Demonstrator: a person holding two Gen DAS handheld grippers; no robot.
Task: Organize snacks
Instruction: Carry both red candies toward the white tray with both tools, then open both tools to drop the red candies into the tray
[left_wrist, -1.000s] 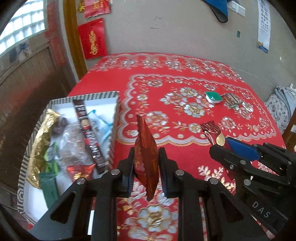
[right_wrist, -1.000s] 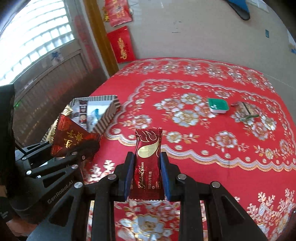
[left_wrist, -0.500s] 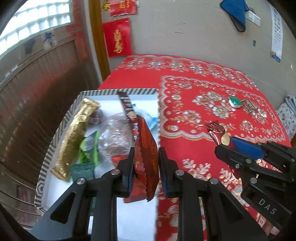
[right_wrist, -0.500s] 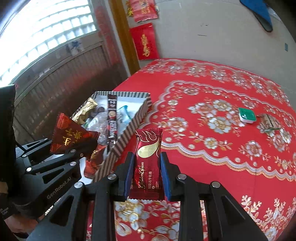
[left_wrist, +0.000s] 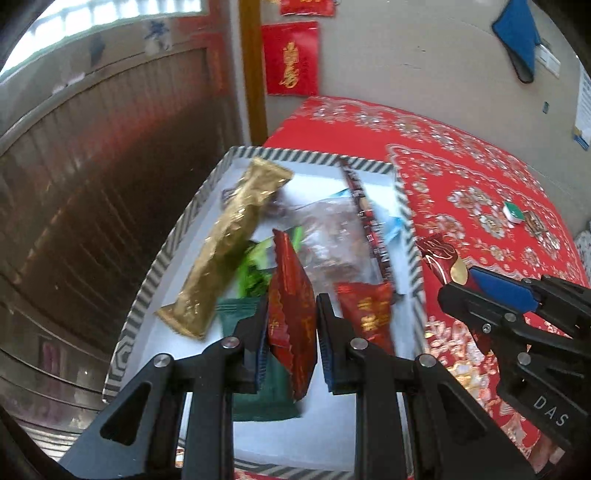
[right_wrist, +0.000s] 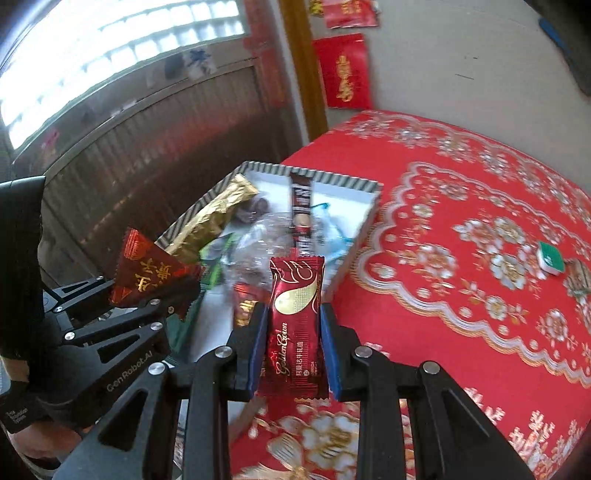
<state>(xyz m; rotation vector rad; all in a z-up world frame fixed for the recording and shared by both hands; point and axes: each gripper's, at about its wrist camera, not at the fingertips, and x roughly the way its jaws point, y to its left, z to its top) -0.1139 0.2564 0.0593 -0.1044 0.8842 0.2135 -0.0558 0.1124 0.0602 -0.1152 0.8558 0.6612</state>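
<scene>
Both claws have swung from over the red worktop to the striped box. Left claw pinches a red sachet above the box interior; right claw pinches the Golden Crown bar, apparently just short of the rim. Release looks next.

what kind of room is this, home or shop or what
Most likely a room in a home. A table with a red floral tablecloth stands by a plain wall with red paper decorations, next to a barred window. A striped snack box sits on the table.
</scene>
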